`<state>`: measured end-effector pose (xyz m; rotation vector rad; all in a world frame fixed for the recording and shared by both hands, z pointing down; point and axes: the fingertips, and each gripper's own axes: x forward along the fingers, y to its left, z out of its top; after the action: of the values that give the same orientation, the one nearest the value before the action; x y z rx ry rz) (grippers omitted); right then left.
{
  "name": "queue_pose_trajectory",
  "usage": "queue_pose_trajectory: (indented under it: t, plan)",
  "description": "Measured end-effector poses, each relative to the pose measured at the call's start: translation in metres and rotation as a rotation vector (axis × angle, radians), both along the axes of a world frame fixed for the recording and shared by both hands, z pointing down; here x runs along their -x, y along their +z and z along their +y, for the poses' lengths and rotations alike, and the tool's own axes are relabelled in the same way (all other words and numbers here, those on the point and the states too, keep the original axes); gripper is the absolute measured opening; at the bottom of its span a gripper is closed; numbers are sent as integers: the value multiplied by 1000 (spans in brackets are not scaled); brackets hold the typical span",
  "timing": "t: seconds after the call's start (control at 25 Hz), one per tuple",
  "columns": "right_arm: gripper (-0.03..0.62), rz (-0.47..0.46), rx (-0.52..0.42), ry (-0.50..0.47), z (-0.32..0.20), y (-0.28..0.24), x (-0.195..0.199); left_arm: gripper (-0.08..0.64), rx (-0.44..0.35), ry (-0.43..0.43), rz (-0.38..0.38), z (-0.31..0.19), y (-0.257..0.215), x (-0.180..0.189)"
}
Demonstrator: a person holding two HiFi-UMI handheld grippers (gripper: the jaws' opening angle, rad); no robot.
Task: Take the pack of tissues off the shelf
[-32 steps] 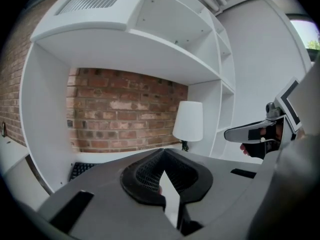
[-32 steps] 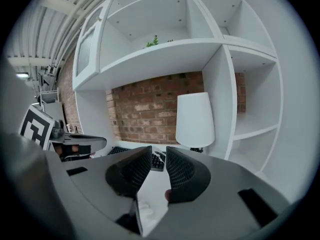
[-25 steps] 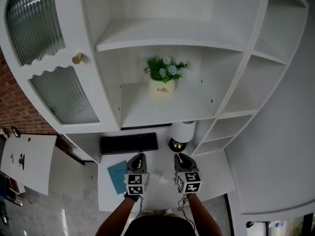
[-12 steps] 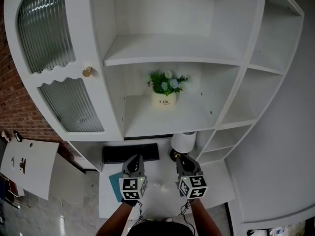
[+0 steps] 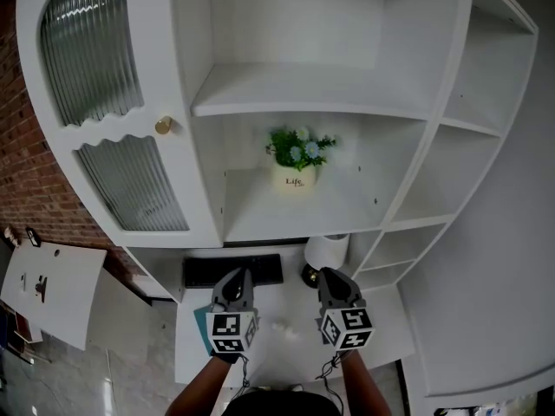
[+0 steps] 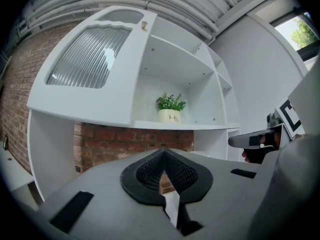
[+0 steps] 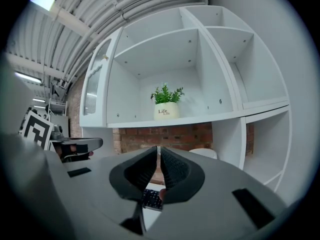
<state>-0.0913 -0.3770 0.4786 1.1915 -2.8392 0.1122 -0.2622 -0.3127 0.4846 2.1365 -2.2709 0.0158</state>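
Before the white shelf unit (image 5: 286, 102), which holds only a potted plant (image 5: 297, 159), both grippers have risen from the desk (image 5: 386, 319). The left gripper (image 5: 238, 274) is clenched, and the right gripper (image 5: 329, 273) has jaws just closing. Both are empty. No tissue pack shows there to take.

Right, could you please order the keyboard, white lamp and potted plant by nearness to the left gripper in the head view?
1. keyboard, on the desk just ahead of the left gripper.
2. white lamp, on the desk, rightward.
3. potted plant, shelf above.
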Motion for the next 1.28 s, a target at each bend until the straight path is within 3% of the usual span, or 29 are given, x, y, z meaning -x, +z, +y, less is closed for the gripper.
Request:
queue_pose_trajectory:
  t: [0.4, 1.28]
  plan:
    - [9, -6, -56, 18, 5, -25, -5, 17, -18, 30, -8, 2, -16, -3]
    - [3, -6, -64, 64, 9, -28, -17, 17, -30, 45, 9, 9, -22, -5]
